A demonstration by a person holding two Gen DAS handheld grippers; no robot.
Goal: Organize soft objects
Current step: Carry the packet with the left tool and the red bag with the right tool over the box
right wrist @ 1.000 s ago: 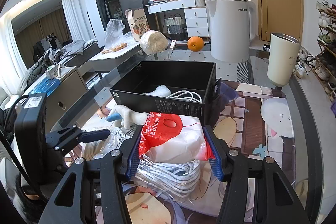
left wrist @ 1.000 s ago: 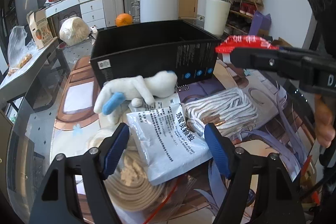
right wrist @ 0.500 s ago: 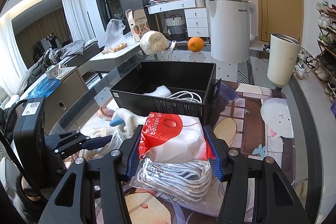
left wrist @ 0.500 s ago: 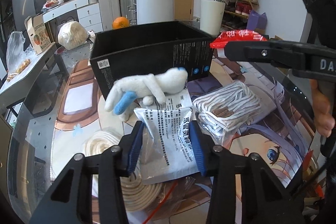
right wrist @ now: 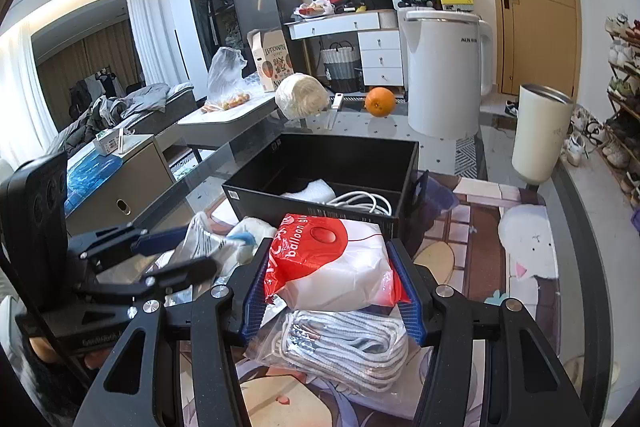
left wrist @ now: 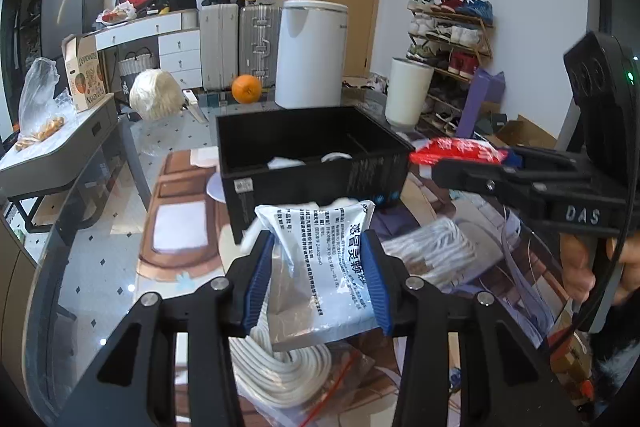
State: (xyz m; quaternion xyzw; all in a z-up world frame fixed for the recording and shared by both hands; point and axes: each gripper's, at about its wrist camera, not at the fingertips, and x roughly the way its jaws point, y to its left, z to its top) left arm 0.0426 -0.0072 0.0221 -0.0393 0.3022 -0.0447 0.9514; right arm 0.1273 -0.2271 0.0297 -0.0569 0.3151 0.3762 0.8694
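My left gripper (left wrist: 318,281) is shut on a pale blue-white printed pouch (left wrist: 320,259), lifted off the table in front of the black box (left wrist: 312,163). My right gripper (right wrist: 332,287) is shut on a red-and-white balloon bag (right wrist: 332,263), held just before the same black box (right wrist: 320,171). Inside the box lie a white cable (right wrist: 362,201) and a white soft item (right wrist: 310,191). A white plush toy (right wrist: 246,237) with a blue tip lies between the grippers, mostly hidden. A bagged white rope bundle (right wrist: 340,347) sits under the right gripper, and a coiled cream rope (left wrist: 276,371) under the left.
The glass table carries a printed mat (right wrist: 480,227). Behind the box stand a white appliance (right wrist: 442,71), an orange (right wrist: 380,101), a cream tumbler (right wrist: 540,133) and a wrapped white ball (right wrist: 302,101). A person's hand (left wrist: 580,267) grips the right tool.
The left jaws closed on the printed pouch and lifted it off the table toward the box. The right gripper kept still with the balloon bag.
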